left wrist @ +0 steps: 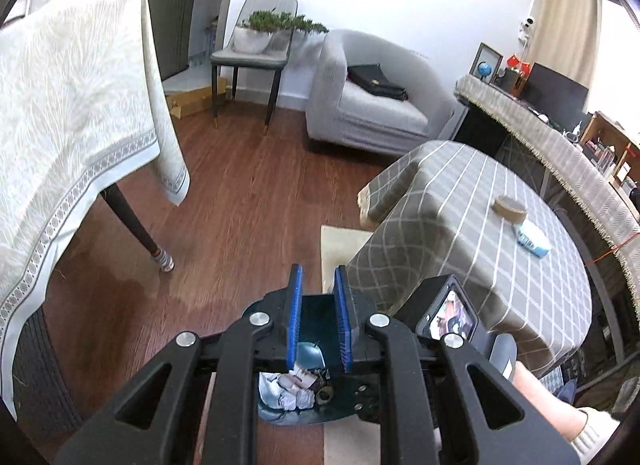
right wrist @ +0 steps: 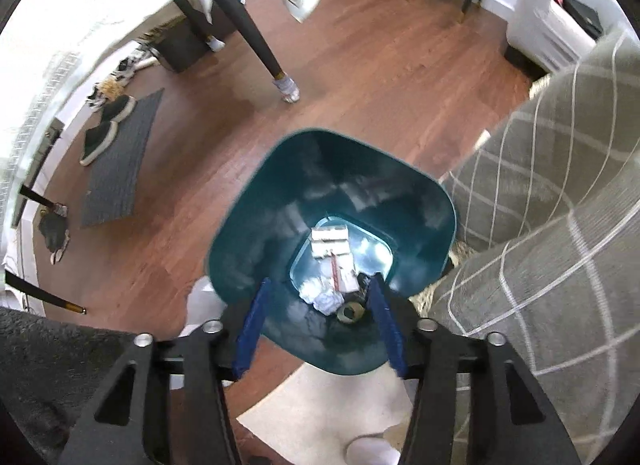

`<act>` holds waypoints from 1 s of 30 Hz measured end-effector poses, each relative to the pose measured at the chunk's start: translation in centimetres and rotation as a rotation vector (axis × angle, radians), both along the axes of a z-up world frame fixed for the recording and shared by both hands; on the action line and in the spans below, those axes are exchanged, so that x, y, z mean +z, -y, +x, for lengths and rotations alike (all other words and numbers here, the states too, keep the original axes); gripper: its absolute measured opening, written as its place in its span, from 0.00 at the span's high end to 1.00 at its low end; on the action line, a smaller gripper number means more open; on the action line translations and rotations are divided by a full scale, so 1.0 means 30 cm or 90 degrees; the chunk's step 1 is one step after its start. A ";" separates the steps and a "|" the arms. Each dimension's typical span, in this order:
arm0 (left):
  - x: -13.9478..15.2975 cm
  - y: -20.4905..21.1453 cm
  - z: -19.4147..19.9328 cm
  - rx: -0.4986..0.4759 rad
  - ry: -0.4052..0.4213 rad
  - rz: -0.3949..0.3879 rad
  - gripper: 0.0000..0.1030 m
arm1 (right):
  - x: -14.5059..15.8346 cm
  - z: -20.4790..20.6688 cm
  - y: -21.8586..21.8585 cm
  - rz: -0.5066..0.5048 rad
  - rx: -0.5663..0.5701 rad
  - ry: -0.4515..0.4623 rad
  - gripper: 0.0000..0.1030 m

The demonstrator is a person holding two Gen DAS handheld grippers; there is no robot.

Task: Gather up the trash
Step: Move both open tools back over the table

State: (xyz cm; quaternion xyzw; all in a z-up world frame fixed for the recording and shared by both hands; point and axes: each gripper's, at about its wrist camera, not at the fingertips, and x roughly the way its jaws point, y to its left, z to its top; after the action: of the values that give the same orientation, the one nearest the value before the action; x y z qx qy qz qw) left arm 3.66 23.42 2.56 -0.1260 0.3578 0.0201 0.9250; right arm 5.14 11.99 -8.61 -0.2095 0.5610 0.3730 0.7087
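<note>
Bin (right wrist: 332, 225) stands on the wood floor against the checked table (left wrist: 480, 233), directly under both claws. It already holds crumpled paper (right wrist: 326, 299), a flat carton (right wrist: 332, 247) and a dark ring (right wrist: 349, 312).

Left claw (left wrist: 318, 293): clenched, nothing between its blue pads; it points slantwise over the bin toward the floor.

Right claw (right wrist: 320, 301): jaws part open, nothing gripped, aimed steeply into the bin mouth.

Remaining candidates lie on the table: a tape roll (left wrist: 510, 207) touching a tissue pack (left wrist: 532, 239), the pack's long axis running diagonally. They sit up and right of the left claw; judged nearer the right hand.
</note>
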 end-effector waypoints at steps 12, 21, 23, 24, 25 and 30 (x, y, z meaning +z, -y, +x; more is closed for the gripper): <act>0.075 0.057 -0.006 -0.006 0.041 0.037 0.82 | 0.277 0.021 0.066 0.121 -0.012 0.092 0.67; 0.104 0.140 0.064 -0.035 0.053 0.036 0.72 | 0.433 0.137 0.256 0.171 -0.079 0.161 0.69; 0.109 0.171 0.086 -0.044 0.057 0.037 0.67 | 0.451 0.157 0.304 0.175 -0.090 0.167 0.69; 0.110 0.189 0.096 -0.049 0.058 0.037 0.66 | 0.461 0.173 0.334 0.176 -0.098 0.172 0.69; 0.113 0.204 0.108 -0.054 0.059 0.035 0.65 | 0.468 0.187 0.359 0.177 -0.104 0.178 0.69; 0.118 0.300 0.183 -0.075 0.061 0.030 0.51 | 0.486 0.240 0.469 0.169 -0.123 0.199 0.69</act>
State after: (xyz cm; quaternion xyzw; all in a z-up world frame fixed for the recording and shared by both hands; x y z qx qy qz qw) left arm 9.14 14.43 6.11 -0.0838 0.3191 -0.0323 0.9434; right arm 12.34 -2.07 5.97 -0.1147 0.4078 0.3373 0.8407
